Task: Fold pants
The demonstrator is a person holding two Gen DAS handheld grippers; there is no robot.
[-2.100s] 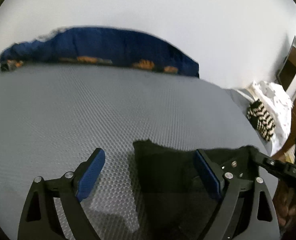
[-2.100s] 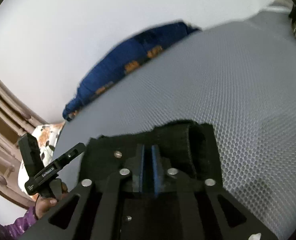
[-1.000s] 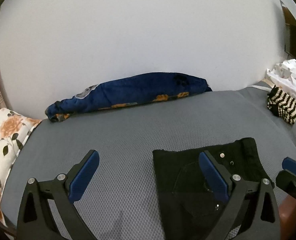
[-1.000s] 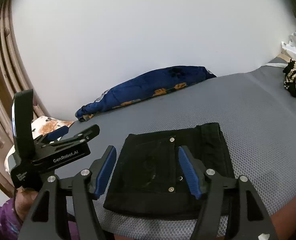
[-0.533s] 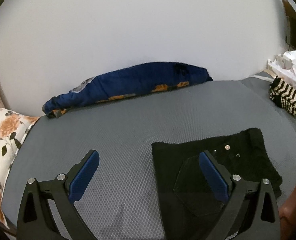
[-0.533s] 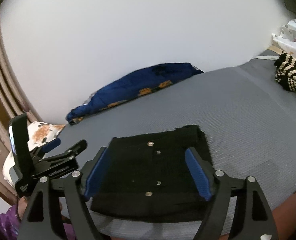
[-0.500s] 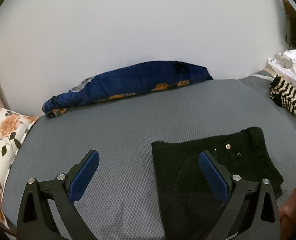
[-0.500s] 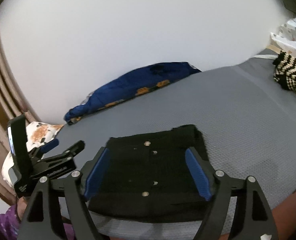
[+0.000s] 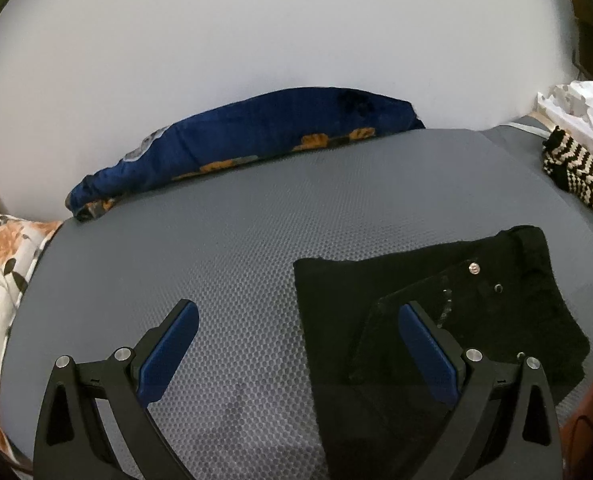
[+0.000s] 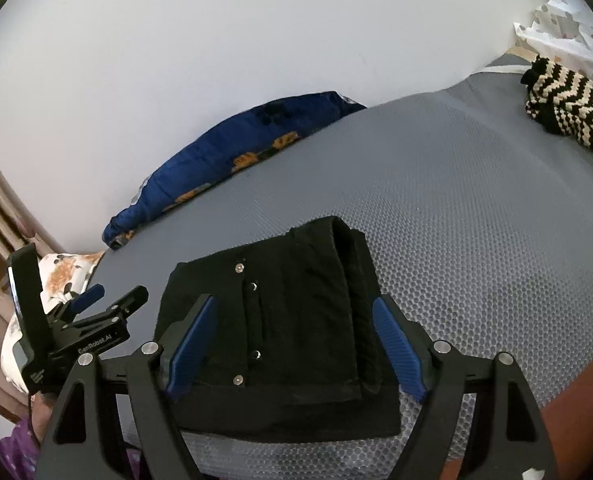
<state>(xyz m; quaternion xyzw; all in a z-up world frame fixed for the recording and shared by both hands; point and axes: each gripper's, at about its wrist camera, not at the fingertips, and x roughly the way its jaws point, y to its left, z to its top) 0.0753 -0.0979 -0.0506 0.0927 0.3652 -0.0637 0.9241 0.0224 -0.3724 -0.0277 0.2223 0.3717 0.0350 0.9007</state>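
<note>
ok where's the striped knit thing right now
The black-and-cream zigzag knit piece lies at the grey mattress's far right corner, beside white crumpled fabric, well beyond the folded black pants.

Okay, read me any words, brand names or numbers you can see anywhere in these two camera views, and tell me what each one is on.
"GenRobot.AI": white lettering on the side of the left gripper, seen in the right wrist view.
A second, smaller white label lower on that same gripper body: too small and tilted to read.
The black pants, blue blanket and striped knit carry no readable text.
</note>
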